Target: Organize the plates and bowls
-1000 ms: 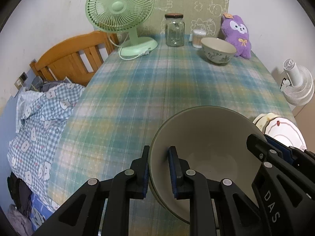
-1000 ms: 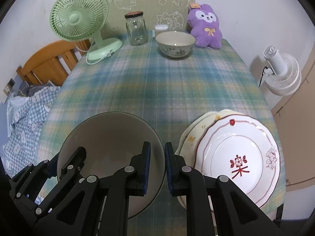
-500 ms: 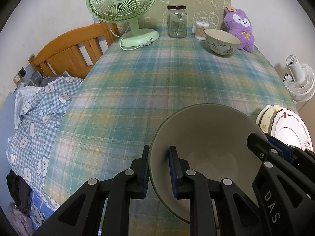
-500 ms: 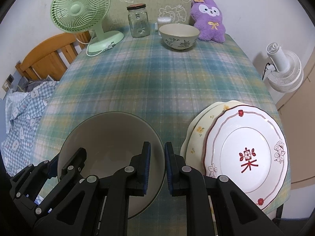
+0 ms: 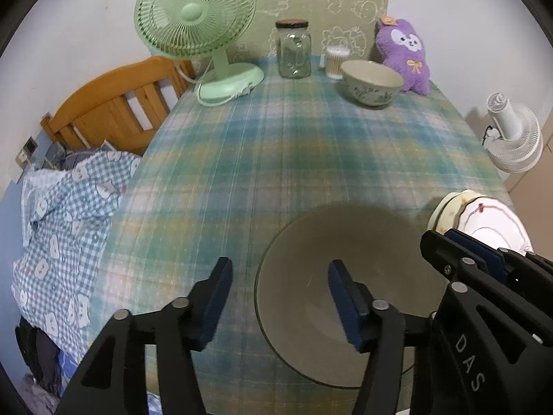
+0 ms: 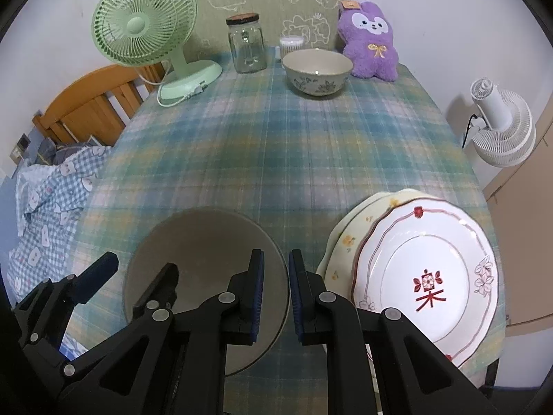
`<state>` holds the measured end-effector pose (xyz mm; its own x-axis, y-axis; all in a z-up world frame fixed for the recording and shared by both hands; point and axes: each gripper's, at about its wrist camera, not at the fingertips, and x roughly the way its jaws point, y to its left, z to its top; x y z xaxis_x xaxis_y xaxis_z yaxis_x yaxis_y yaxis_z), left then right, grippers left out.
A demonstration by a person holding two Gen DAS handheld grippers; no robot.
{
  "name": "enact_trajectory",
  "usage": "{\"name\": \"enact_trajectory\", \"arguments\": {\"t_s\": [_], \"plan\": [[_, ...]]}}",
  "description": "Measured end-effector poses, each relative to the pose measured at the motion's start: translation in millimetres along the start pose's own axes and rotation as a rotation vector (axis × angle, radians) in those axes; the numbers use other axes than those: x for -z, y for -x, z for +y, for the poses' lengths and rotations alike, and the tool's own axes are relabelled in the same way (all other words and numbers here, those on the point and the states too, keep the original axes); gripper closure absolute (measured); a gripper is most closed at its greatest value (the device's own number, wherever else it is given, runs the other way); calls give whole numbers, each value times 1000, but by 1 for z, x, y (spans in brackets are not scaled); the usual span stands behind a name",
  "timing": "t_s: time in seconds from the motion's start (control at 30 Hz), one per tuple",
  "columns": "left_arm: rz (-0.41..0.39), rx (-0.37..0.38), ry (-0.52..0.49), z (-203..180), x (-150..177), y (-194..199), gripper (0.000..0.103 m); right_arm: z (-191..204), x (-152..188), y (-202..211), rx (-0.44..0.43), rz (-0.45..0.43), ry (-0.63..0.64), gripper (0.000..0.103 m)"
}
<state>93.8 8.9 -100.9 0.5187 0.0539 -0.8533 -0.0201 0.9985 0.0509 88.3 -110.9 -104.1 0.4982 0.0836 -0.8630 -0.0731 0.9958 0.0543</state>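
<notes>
We see grey bowl (image 6: 207, 259) on table (image 5: 293, 159), near edge, left of plate stack (image 6: 425, 276). Left tool (image 5: 280, 297) open, straddling bowl's left rim. Right tool (image 6: 276, 287) closed on right rim. Patterned bowl (image 6: 316, 71) far, well apart.

Both wrist views look down close, sharing the grey bowl (image 5: 345, 276).

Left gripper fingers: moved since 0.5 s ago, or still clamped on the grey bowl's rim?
Yes. The left gripper has opened: its fingers now stand wide apart either side of the grey bowl's left rim, where they pinched it before. The bowl sits on the plaid tablecloth.
</notes>
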Motion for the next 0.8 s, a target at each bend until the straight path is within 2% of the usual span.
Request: {"name": "enact_trajectory", "arguments": {"t_s": [0.1,0.13,0.23,0.43,0.6,0.63,0.8], "plan": [[-26,31,-21,2,-13,10,33,2,-12,14,23,-32,-22,82],[-32,31,-29,2,-17,13,33,2,-15,17,29,-37,-33,76],[-65,48,-52,2,-32,23,31,1,-26,32,41,-83,-75,44],[-142,74,-108,-3,-67,44,23,-2,-55,58,65,-170,-116,39],[-201,103,-100,-10,-94,51,16,-12,-84,73,94,-252,-113,22],[-210,106,-100,-13,-100,51,16,-15,-91,74,93,-260,-112,16],[-229,86,-82,-31,-124,47,11,-35,-122,69,84,-273,-92,14]]}}
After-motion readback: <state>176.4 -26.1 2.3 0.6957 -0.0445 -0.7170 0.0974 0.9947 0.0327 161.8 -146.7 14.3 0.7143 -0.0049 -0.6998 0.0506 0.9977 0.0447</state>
